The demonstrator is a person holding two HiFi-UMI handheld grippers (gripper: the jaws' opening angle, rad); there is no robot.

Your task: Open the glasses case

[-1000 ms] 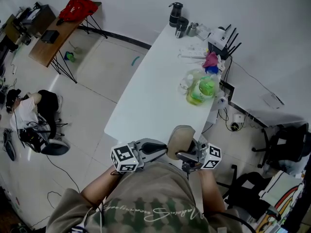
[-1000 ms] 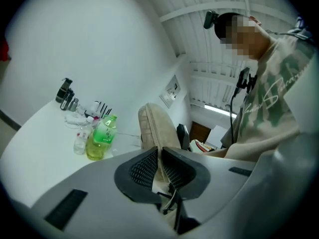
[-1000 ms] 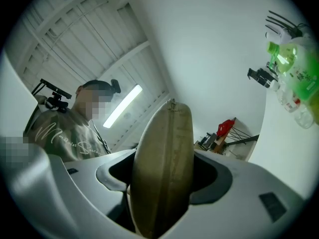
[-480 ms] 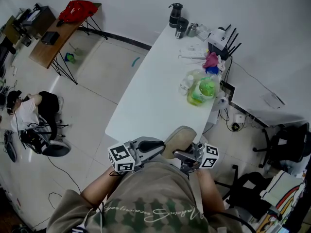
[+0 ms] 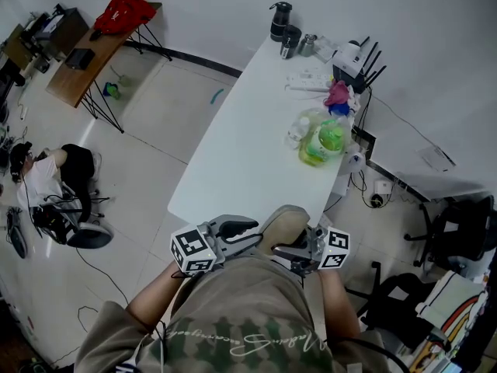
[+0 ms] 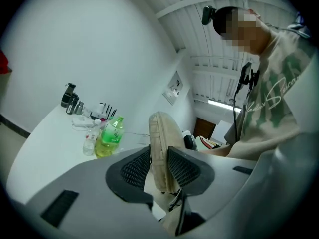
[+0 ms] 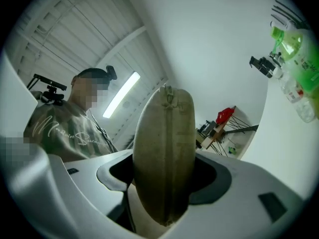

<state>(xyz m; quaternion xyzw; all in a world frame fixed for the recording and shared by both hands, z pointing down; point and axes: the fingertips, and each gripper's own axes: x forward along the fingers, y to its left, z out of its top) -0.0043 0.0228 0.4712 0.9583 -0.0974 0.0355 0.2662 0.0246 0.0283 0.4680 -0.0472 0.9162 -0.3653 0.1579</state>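
Beige, soft oval glasses case (image 5: 286, 222) hangs off the white bench's (image 5: 248, 130) near end, by your chest; your right gripper (image 5: 289, 249) clamps its sides, your left gripper (image 5: 255, 234), jaws just opening, pinches its edge

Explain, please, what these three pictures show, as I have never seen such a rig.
There is no robot: a person holds a claw in each hand. The wide picture comes from a camera on the person's head, looking down; the other two come from cameras riding on the claws. The left claw and the right claw grip a tan glasses case in the air, near the white table's end. The left claw's jaws have just been opening, yet the case's edge sits between its pads, which seem to touch it. On the table stand a green bottle and dark flasks.
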